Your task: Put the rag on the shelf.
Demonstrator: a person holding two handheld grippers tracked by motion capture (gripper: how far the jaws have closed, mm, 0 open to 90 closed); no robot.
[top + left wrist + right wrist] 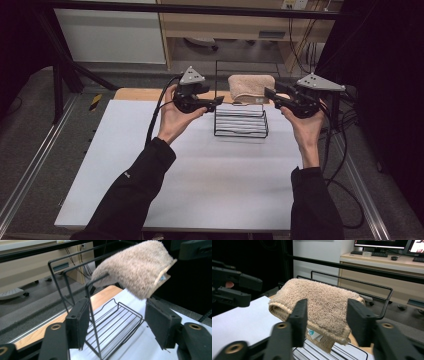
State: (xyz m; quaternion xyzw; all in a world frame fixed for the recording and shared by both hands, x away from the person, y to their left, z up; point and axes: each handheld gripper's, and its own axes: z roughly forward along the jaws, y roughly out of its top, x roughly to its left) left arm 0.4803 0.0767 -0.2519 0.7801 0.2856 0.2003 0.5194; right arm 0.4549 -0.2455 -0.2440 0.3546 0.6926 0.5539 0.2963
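Observation:
A folded beige towel [250, 86] hangs over the top bar of a black wire rack [241, 120] at the back middle of the white table. My left gripper [218, 101] is open, held just left of the rack; in its own view the rack's front bar [93, 322] stands between its jaws and the towel [135, 267] hangs above and beyond them. My right gripper [268, 95] is open at the rack's right side, its jaws spread either side of the towel [322, 302] without closing on it. The other gripper [234, 287] appears at far left there.
The white table top [200, 175] extends toward me in front of the rack. A wooden strip [140, 93] runs along the far edge. Cables [345, 165] trail off the right side. Behind are a black frame bar [362, 267] and a desk with monitors.

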